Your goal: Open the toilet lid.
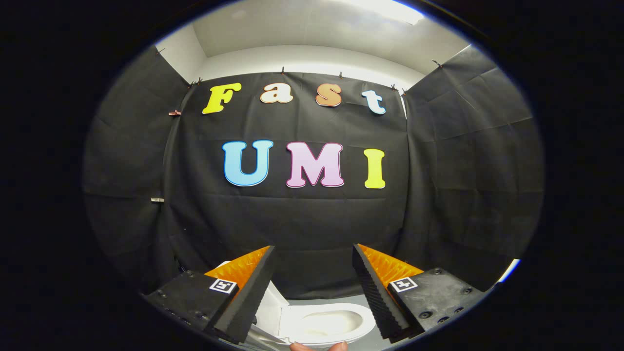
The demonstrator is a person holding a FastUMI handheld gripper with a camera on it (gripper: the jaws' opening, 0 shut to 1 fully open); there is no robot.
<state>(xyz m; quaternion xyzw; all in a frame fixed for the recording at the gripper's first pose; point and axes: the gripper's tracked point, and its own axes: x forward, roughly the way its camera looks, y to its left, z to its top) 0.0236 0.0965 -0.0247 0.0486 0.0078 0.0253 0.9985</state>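
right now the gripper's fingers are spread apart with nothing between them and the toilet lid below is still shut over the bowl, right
Not quite. The gripper is open with nothing between its fingers, but the gripper view shows the toilet lid already raised, standing up beside the left finger, with the seat and bowl exposed below.

Gripper (pixel 312 287) spread wide – empty gap between fingers, toilet (pixel 321 324) below, lid (pixel 268 307) raised beside it

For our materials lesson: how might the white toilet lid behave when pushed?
The white toilet lid looks rigid and glossy, so probably stiff and slippery. It seems raised beside the white oval seat, so it would likely swing, not slide. The claw hangs open above.
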